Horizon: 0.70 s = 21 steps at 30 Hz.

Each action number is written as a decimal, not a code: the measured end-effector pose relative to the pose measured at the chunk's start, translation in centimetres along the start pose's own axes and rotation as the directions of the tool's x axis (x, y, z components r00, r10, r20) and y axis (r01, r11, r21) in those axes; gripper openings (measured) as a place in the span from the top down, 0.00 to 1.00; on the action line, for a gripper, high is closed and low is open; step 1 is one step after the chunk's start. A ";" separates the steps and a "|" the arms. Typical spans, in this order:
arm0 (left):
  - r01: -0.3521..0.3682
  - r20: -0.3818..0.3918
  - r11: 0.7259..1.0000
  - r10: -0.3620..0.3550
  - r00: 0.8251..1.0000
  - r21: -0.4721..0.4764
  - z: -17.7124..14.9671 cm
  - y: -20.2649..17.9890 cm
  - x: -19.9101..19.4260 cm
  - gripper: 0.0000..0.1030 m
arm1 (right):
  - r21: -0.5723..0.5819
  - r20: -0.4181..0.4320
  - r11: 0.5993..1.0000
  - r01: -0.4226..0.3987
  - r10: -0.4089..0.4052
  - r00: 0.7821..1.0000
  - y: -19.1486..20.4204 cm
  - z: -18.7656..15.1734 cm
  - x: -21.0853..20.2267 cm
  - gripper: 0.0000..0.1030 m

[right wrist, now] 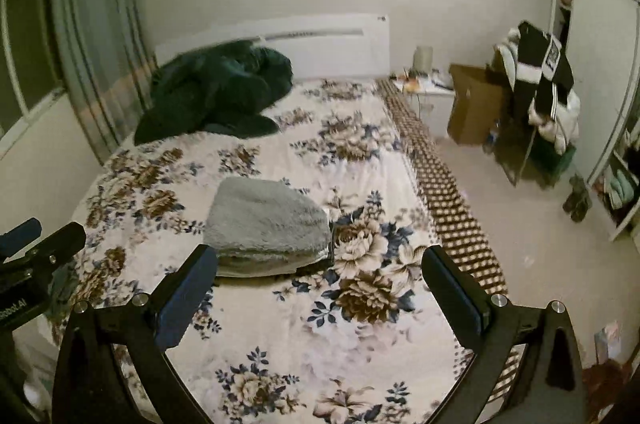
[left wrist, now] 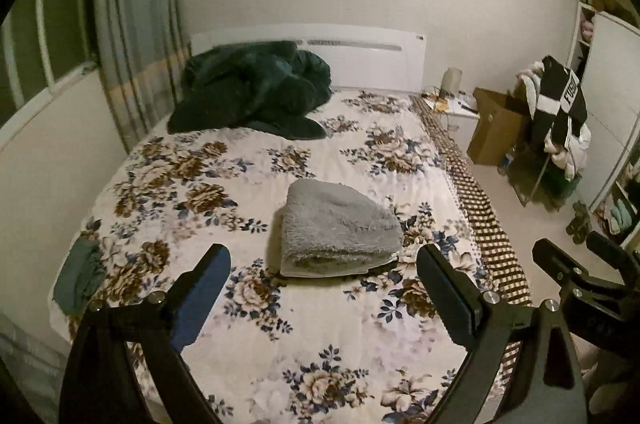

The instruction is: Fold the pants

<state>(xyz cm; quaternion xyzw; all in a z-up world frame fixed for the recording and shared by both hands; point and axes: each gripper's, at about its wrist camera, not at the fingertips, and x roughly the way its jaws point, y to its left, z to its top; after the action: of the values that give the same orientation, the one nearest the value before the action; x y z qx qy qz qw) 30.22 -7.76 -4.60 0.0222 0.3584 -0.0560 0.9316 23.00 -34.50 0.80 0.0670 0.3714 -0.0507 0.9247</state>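
Folded grey fleece pants (left wrist: 340, 228) on floral bed (left wrist: 192, 184), centre; dark green blanket (left wrist: 252, 88) at 11 o'clock. Left gripper (left wrist: 324, 264) and right gripper (right wrist: 320, 264): jaws released, holding nothing.

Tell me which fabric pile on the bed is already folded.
The grey fluffy pants, mid-bed just ahead of both open grippers, lie in a neat folded stack. The dark green bundle by the headboard and the teal cloth are crumpled.

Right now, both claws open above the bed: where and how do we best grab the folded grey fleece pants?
Probably the near edge of the folded grey pants, where the stacked layers face the camera. Come in low from the near side, one finger under the stack, one on top. Both the left claw and the right claw are open and clear of it. The far edge is hidden.
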 end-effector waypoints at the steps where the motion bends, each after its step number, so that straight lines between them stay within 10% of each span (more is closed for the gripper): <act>1: -0.001 0.007 1.000 0.001 1.000 -0.004 -0.1 -0.1 -0.8 0.08 | -0.003 0.008 1.000 -0.010 0.010 1.000 -0.1 -0.1 -1.7 0.00; 12: -0.016 0.038 1.000 0.017 0.999 -0.017 -0.8 0.2 -7.5 0.01 | -0.050 0.075 0.998 -0.022 0.026 0.997 1.2 0.0 -14.5 0.00; 21: -0.035 0.058 0.999 0.036 0.998 -0.020 -1.3 0.9 -8.9 0.00 | -0.042 0.072 0.999 0.006 -0.003 0.997 2.7 -0.2 -16.9 0.00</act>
<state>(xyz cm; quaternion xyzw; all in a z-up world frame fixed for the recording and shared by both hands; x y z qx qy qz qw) 22.86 -6.01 0.39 0.0181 0.3310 -0.0367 0.9427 11.13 -31.09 12.64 0.0446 0.3392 -0.0471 0.9385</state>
